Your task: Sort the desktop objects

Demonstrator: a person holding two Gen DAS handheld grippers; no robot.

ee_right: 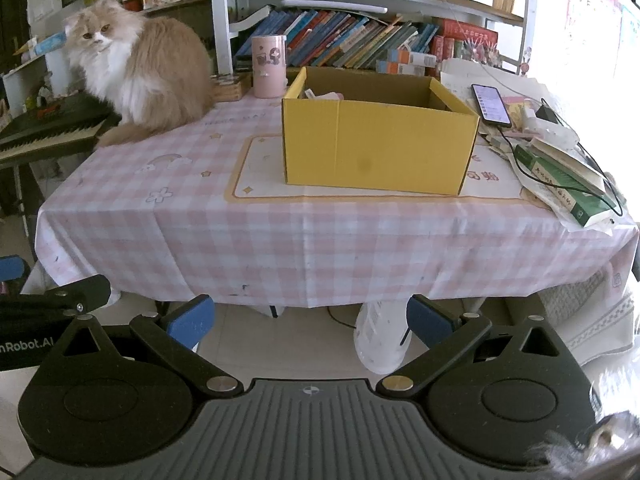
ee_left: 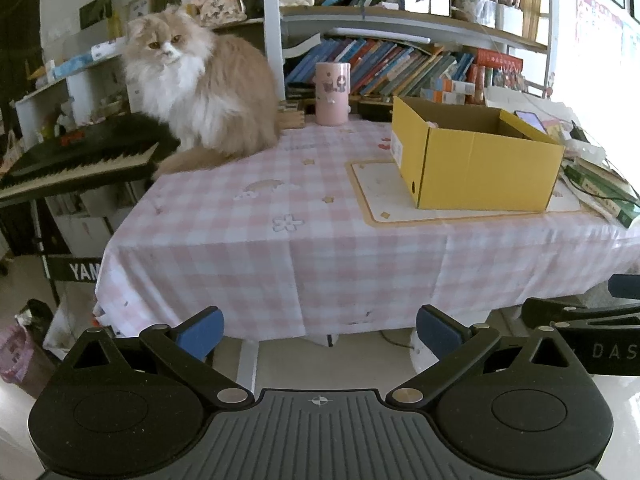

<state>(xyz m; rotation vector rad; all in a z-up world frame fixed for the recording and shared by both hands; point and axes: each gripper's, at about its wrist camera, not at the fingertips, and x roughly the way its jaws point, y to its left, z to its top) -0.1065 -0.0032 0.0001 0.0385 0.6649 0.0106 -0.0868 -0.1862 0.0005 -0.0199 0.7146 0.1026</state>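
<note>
A yellow cardboard box (ee_left: 476, 160) (ee_right: 376, 144) stands open on a cream mat (ee_left: 380, 192) (ee_right: 256, 176) on the pink checked tablecloth (ee_left: 280, 240) (ee_right: 240, 236). Some pale items lie inside the box at its back left. A pink cylindrical cup (ee_left: 332, 93) (ee_right: 269, 66) stands at the table's back. My left gripper (ee_left: 320, 330) hangs open in front of the table's front edge, below the cloth, with nothing between its fingers. My right gripper (ee_right: 310, 318) is open too, held in front of the table edge and empty.
A fluffy cat (ee_left: 200, 96) (ee_right: 140, 68) sits at the table's back left corner beside a keyboard (ee_left: 76, 160) (ee_right: 48, 132). A phone (ee_right: 491, 105), cables and stacked books (ee_right: 568, 188) crowd the right side. Bookshelves (ee_left: 400, 64) stand behind. A white fan base (ee_right: 380, 340) stands under the table.
</note>
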